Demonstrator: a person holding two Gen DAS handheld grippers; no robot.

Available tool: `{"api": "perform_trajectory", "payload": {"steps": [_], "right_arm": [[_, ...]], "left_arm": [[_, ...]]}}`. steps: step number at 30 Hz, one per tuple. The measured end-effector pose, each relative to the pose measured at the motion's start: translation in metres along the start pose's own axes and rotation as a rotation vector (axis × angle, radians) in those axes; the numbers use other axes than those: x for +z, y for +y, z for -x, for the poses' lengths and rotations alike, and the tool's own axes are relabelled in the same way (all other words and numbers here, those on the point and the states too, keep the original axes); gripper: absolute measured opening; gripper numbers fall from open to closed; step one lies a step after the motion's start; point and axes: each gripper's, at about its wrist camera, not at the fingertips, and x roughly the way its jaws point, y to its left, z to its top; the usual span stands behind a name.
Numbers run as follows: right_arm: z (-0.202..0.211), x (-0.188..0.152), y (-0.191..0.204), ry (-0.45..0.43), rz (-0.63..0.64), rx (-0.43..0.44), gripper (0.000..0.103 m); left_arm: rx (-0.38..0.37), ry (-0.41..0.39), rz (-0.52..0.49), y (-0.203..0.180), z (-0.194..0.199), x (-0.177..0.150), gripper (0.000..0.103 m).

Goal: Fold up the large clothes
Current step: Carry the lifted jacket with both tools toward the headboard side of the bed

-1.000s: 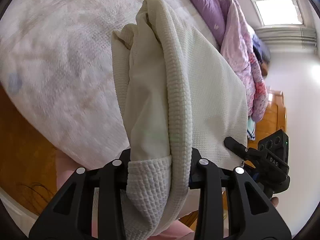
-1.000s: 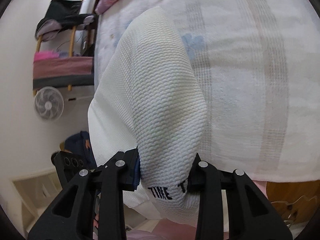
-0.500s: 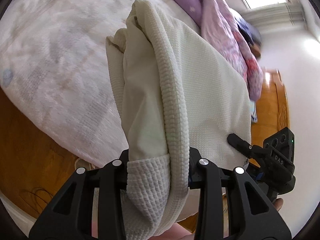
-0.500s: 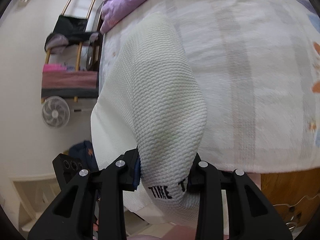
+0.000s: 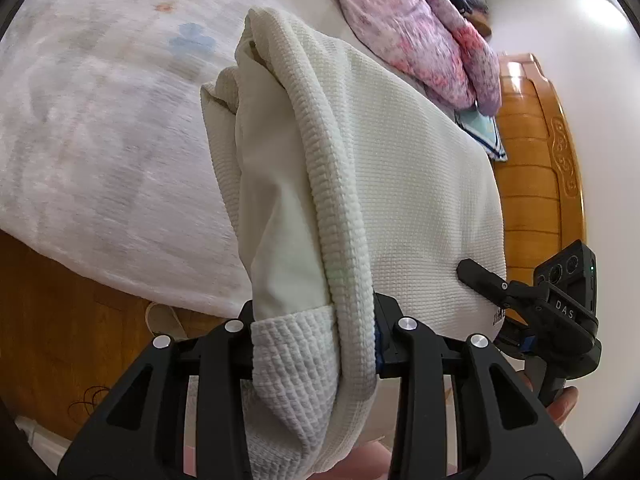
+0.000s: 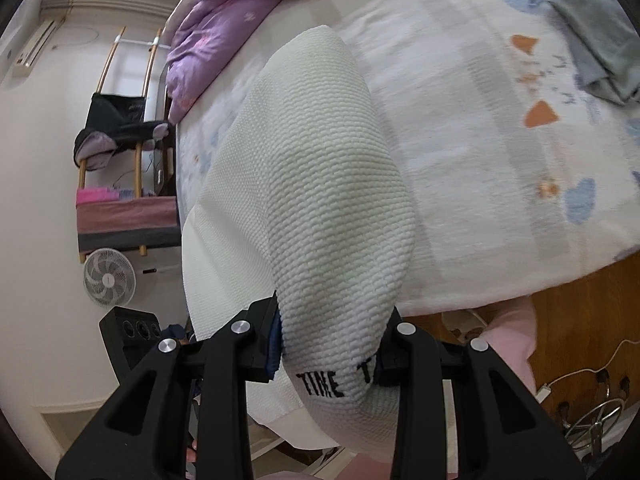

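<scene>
A cream waffle-knit garment hangs between my two grippers above the bed. My left gripper is shut on one bunched edge of it, with a smooth lining showing. My right gripper is shut on the other edge, where black letters are printed on the garment. The right gripper also shows in the left wrist view, pinching the cloth at the lower right. The left gripper's body shows in the right wrist view at the lower left.
A pink and purple quilt lies bunched at the bed's head by the wooden headboard. A grey cloth lies on the bed. A rack with clothes and a fan stand by the wall. Wooden floor lies below.
Both grippers have moved forward over the bed with the garment still held. More of the bed, the quilt and the grey cloth have come into view.
</scene>
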Motion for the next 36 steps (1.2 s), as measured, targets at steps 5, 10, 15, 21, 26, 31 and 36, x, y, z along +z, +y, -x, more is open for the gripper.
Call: {"api": "perform_trajectory", "payload": {"steps": [5,10,15,21,26,31,36], "right_arm": [[0.035,0.025,-0.041,-0.023,-0.026,0.026,0.031],[0.076,0.072,-0.087,-0.042,-0.032,0.051,0.031],[0.131,0.144,-0.147,-0.053,-0.026,0.042,0.031],[0.19,0.219,-0.217,-0.089,-0.067,-0.012,0.031],[0.221,0.263,-0.274,-0.121,-0.124,-0.04,0.031],[0.226,0.301,-0.324,-0.109,-0.158,-0.083,0.034],[0.206,0.329,-0.386,-0.047,-0.272,-0.283,0.056]], "left_arm": [[0.007,0.003,-0.035,-0.054,-0.037,-0.001,0.034],[0.018,-0.019,-0.065,-0.124,-0.089,0.01,0.034],[0.012,-0.003,-0.045,-0.208,-0.166,0.026,0.034],[0.0,0.087,-0.079,-0.297,-0.264,0.05,0.034],[-0.005,0.147,-0.116,-0.351,-0.335,0.066,0.034],[0.046,0.191,-0.147,-0.38,-0.407,0.075,0.04],[0.353,0.191,-0.214,-0.362,-0.456,0.068,0.071]]}}
